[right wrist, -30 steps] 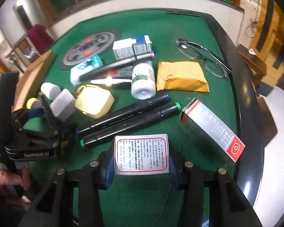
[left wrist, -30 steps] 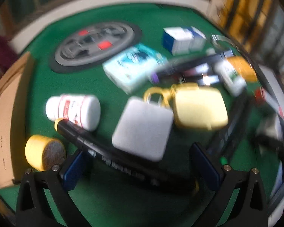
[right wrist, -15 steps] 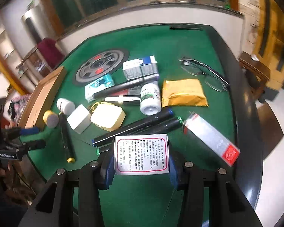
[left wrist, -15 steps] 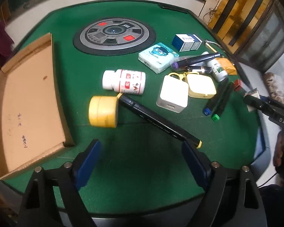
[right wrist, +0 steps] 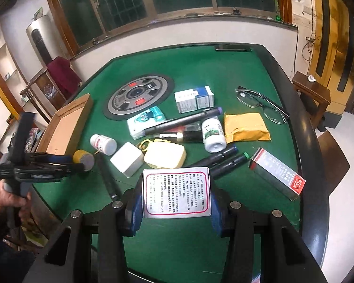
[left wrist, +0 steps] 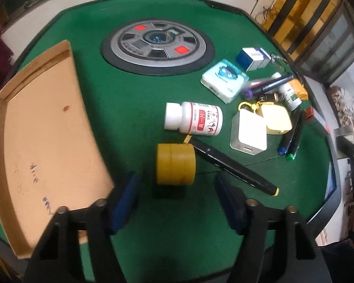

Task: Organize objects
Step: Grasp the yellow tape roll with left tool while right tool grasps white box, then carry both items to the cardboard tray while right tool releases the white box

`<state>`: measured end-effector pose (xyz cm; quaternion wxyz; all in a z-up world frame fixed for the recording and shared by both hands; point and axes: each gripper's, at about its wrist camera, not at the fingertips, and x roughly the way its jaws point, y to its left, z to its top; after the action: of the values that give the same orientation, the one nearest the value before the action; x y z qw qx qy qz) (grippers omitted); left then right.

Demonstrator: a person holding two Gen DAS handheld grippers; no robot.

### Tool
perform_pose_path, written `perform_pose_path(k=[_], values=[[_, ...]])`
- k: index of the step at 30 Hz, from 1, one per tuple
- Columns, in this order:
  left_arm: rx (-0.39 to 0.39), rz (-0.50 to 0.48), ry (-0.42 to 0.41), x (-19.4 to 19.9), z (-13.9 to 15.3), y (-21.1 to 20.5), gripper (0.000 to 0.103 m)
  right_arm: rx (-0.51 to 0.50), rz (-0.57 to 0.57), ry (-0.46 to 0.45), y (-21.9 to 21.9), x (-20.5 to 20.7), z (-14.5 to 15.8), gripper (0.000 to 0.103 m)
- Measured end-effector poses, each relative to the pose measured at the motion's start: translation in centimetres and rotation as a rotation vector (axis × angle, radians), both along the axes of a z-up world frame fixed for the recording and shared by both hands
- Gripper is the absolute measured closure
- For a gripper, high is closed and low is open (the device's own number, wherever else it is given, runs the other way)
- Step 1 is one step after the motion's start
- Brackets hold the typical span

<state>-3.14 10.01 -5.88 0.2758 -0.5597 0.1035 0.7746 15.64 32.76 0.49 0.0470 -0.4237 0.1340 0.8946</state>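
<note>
My left gripper (left wrist: 177, 188) is open, its blue pads either side of a yellow tape roll (left wrist: 175, 164) lying on the green table, not touching it. It also shows in the right wrist view (right wrist: 69, 162) beside the roll (right wrist: 82, 159). A black marker (left wrist: 231, 165) lies right of the roll, a white pill bottle (left wrist: 195, 118) behind it. An empty cardboard tray (left wrist: 42, 136) sits at the left. My right gripper (right wrist: 175, 202) is shut on a silver box with a red-framed label (right wrist: 176, 192), held above the table.
A white cube charger (left wrist: 249, 132), yellow case (left wrist: 276, 118), tissue pack (left wrist: 224, 80), blue-white box (left wrist: 254, 57), more markers (right wrist: 224, 160), a red-silver box (right wrist: 277, 173), orange packet (right wrist: 245, 127) and glasses (right wrist: 259, 102) crowd the right. A round control panel (left wrist: 158, 44) sits mid-table.
My left gripper pulled back from the black marker, then moved in toward the yellow tape roll, which now lies between its pads. My right gripper rose, still holding the silver box.
</note>
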Motion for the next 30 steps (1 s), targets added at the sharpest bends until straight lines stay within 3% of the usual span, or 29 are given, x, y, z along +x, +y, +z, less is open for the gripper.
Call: perform_pose_path(k=[4, 10, 16, 23, 30], values=[[-0.028, 0.008, -0.011, -0.9, -1.7, 0.8, 0.071, 0.004, 0.008, 0.006, -0.8, 0.2, 0.2, 0.053], [0.042, 0.030, -0.015, 0.1, -1.3, 0.1, 0.072, 0.004, 0.034, 0.015, -1.7, 0.2, 0.5, 0.053], [0.145, 0.044, -0.005, 1.9, 1.3, -1.7, 0.072, -0.009, 0.085, 0.030, -3.0, -1.0, 1.3, 0.053], [0.206, 0.120, 0.043, 1.5, 4.4, -5.7, 0.072, -0.014, 0.211, 0.026, -7.0, -4.1, 2.4, 0.053], [0.210, 0.219, 0.084, 0.6, 5.9, -11.2, 0.072, -0.049, 0.348, 0.006, -12.9, -8.9, 3.3, 0.053]])
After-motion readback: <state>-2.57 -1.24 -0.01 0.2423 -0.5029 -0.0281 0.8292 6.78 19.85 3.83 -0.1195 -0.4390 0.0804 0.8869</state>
